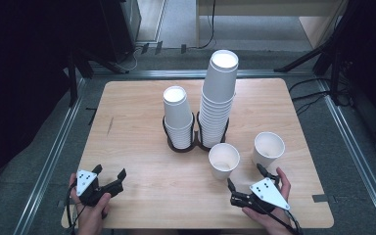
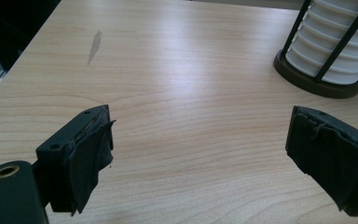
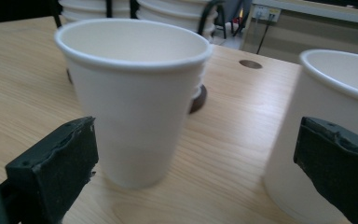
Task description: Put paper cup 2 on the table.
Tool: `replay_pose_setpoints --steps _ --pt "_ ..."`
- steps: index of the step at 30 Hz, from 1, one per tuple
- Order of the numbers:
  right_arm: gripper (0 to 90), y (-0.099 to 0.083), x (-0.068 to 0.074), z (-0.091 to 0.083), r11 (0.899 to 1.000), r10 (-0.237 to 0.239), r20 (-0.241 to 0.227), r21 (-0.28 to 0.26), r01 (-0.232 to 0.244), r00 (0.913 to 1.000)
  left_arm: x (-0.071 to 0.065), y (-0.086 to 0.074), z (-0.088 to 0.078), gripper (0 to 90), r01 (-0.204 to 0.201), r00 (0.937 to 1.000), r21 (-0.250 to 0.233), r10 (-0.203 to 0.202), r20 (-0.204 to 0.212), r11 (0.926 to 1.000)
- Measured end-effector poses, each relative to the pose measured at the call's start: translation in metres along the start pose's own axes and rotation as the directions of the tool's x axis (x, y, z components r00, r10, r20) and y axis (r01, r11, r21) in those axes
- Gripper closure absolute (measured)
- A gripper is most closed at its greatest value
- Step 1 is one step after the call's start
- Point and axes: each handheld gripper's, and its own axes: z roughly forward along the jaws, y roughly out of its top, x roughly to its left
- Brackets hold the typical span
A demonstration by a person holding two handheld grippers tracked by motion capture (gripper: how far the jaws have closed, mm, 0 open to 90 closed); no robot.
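Two single white paper cups stand upright on the wooden table [image 1: 142,205], one [image 1: 223,160] left of the other [image 1: 268,148]. My right gripper [image 1: 245,175] is just in front of them, open, with nothing between its jaws. In the right gripper view the nearer cup [image 3: 135,98] stands just beyond the open jaws [image 3: 196,158], apart from both pads, and the second cup [image 3: 326,112] rises behind the right jaw. My left gripper [image 1: 110,172] rests open near the front left edge. Its jaws [image 2: 200,140] stand wide over bare wood.
A short stack of cups [image 1: 177,117] and a tall stack [image 1: 219,93] sit in black wire holders at mid-table. The short stack's holder base [image 2: 317,84] lies ahead of my left gripper. A grey mark [image 2: 94,45] shows on the wood.
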Motion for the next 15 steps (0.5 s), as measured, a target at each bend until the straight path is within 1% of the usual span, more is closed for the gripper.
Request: replay_pose_setpoints --steps 5,9,12,15 --pt "0.0 -0.011 -0.019 -0.012 1.0 -0.001 0.04 0.019 0.001 0.9992 -0.001 0.0 0.0 7.5 -0.003 1.0 0.002 0.003 -0.001 1.0" --pt "0.0 -0.018 -0.037 -0.02 0.999 0.007 0.081 0.037 -0.01 0.9967 -0.001 0.0 0.0 7.5 -0.006 1.0 0.003 0.006 -0.003 1.0" --pt "0.0 -0.02 -0.051 -0.025 0.998 0.031 0.122 0.042 -0.036 0.9921 -0.001 0.0 0.001 7.5 -0.008 1.0 0.005 0.008 -0.005 1.0" --pt "0.0 -0.02 -0.065 -0.028 0.998 0.043 0.168 0.038 -0.05 0.9848 -0.001 0.0 0.001 7.5 -0.012 0.9999 0.005 0.012 -0.005 0.9999"
